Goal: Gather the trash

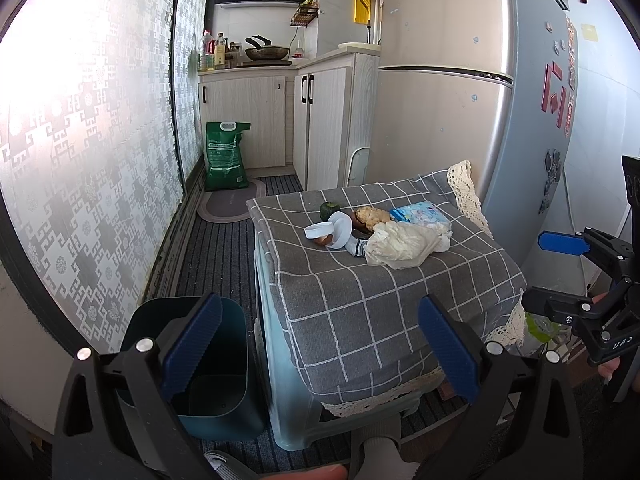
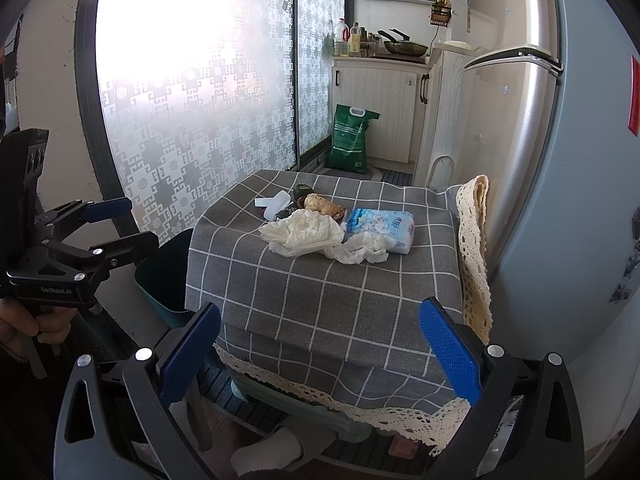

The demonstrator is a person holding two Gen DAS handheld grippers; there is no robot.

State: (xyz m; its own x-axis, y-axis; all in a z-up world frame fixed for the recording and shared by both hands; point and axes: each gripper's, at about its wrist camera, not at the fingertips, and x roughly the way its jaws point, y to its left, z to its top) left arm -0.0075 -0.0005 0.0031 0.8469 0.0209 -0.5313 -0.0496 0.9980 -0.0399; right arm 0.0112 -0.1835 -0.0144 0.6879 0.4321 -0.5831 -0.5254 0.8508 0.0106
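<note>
You have not started collecting yet, as far as these views show: all the litter sits in one cluster toward the far edge of the checked cloth (image 2: 320, 292) that covers the low stand. The crumpled plastic bag (image 2: 304, 232) lies nearest you, with a wadded tissue (image 2: 362, 250) touching its right side. Behind them sit the brown food scrap (image 2: 324, 204), a small green fruit (image 1: 327, 210) and white plastic lids (image 1: 334, 230). The tissue pack (image 2: 382, 226), toward the right edge, looks unused, so judge whether it counts as trash.

The dark bin (image 1: 208, 376) stands on the floor against the stand's left side, and what shows of its inside looks empty.

Your left gripper (image 1: 320, 354) hangs over the near edge with its jaws spread wide, holding and touching nothing. Your right gripper (image 2: 320, 354) is the same: fully apart, empty, well short of the bag.
</note>
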